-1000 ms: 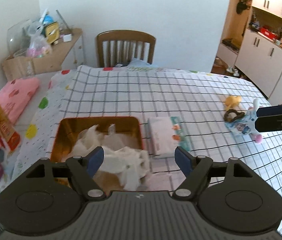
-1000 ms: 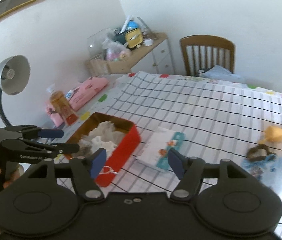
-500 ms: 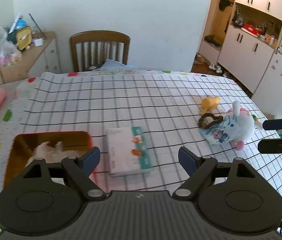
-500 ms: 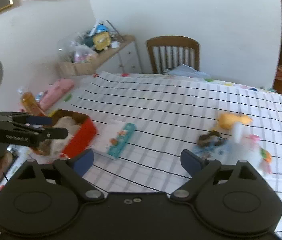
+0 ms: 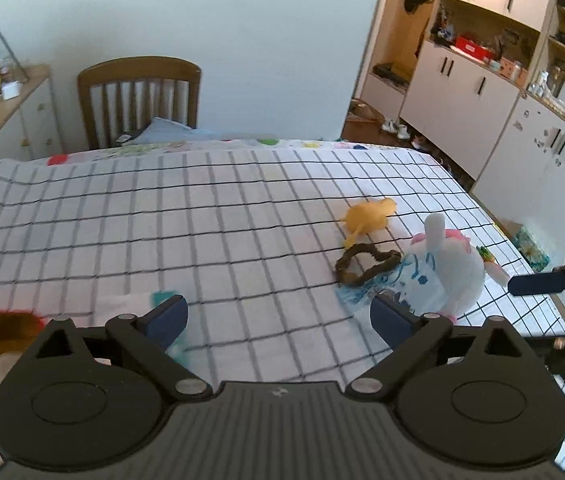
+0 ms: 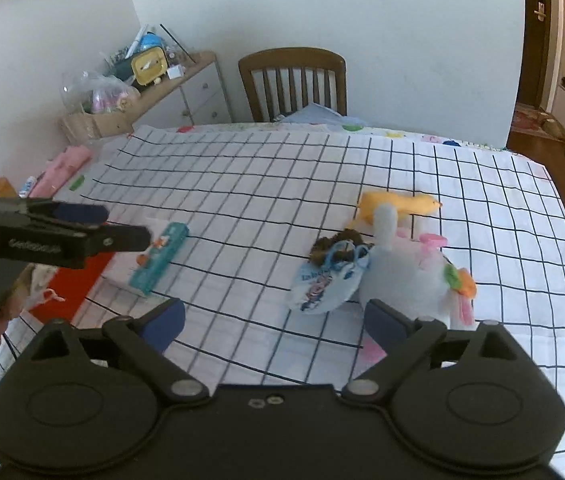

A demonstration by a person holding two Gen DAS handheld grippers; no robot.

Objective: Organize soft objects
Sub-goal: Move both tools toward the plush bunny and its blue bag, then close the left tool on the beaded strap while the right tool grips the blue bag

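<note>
The left gripper [image 5: 278,318] hangs above the near edge of the bench [image 5: 202,216], which is covered with a white cloth ruled in black squares. Its two blue-padded fingers stand wide apart with nothing between them. The right gripper [image 6: 274,320] is spread just as wide and also holds nothing; in the left wrist view one of its blue fingertips [image 5: 538,283] reaches in from the right edge, just beside the white plush toy.

The soft things lie in a cluster toward the right side of the bench. The white plush toy with pink and orange trim [image 6: 410,276] lies on its side, just ahead of the right gripper's right finger. A small pale-blue printed fabric pouch [image 6: 322,284] leans against the plush on its left. A dark brown fuzzy hair tie [image 5: 366,266] forms a loop that touches the pouch's far edge. A soft yellow-orange toy animal [image 6: 398,204] lies just beyond the loop and the plush.

Well apart from that group, on the left side, a flat white tissue pack with a teal edge [image 6: 158,256] lies on the cloth. Beside it stands a red rectangular tin [image 6: 70,288] with crumpled white material [image 6: 40,280] inside; the left gripper's body hides most of it in the right wrist view. A brown wooden slat-backed chair [image 5: 138,100] stands at the far side of the bench.
</note>
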